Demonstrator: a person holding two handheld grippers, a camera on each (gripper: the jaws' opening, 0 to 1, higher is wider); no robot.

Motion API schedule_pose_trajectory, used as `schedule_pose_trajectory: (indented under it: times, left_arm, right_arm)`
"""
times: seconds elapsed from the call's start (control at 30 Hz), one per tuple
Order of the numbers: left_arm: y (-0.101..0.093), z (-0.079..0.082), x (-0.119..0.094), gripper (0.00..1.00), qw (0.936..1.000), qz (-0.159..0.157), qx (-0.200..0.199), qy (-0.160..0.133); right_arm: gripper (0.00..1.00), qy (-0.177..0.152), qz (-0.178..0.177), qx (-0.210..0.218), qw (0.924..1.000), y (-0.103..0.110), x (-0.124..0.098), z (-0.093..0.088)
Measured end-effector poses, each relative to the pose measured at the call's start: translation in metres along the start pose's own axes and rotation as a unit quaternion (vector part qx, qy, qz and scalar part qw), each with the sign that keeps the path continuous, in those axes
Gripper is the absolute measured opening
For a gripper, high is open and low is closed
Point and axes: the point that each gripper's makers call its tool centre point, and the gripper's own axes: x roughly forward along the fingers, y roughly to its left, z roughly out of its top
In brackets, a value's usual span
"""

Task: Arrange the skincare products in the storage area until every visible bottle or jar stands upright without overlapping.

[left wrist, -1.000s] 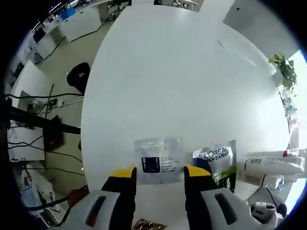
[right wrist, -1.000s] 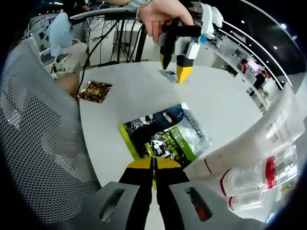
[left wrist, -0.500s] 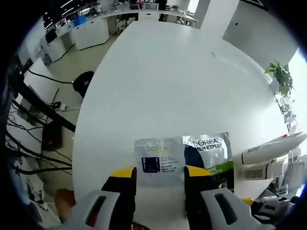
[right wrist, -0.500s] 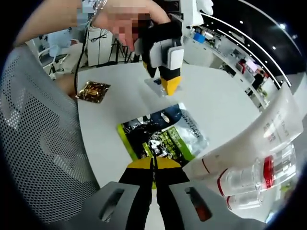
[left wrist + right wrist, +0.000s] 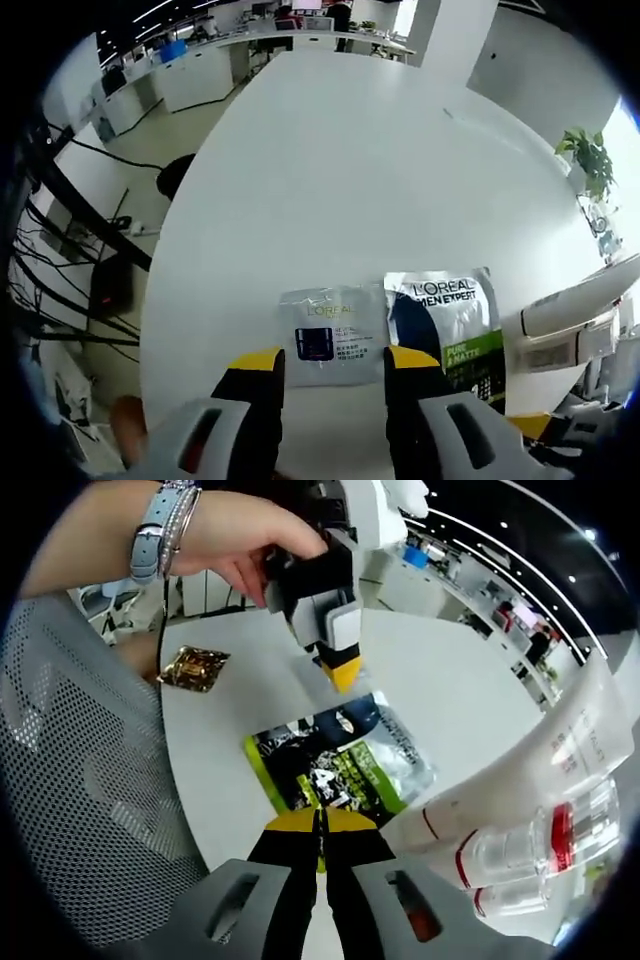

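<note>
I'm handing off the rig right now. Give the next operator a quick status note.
Left gripper: open, jaws either side of the silver sachet on the white table.
Right gripper: shut, at the edge of the green sachet.
Clear bottle lies on its side beside the green sachet; gold packet near the table edge.
Done: nothing upright yet.
Left: stand the bottle up, separate items.

Left gripper (image 5: 328,362) over a white round table (image 5: 350,180), jaws apart on either side of a silvery sachet (image 5: 330,320) lying flat. Just right of it, edges touching or nearly so, a second sachet (image 5: 450,320) with dark blue and green print. At the right edge, part of a white tube (image 5: 580,312).
</note>
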Motion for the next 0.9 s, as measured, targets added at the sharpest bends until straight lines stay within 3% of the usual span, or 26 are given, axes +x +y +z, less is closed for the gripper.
schedule_pose_trajectory:
  times: [0.37,0.9]
  left_arm:
    - [0.001,0.000,0.012,0.41,0.9998,0.018,0.007,0.008]
    - [0.001,0.003,0.013,0.43,0.9992,0.026,0.031,-0.006]
  right_arm:
    - [0.00,0.001,0.001,0.002,1.0000,0.000,0.000,-0.001]
    - [0.00,0.006,0.005,0.002,1.0000,0.002,0.000,-0.003]
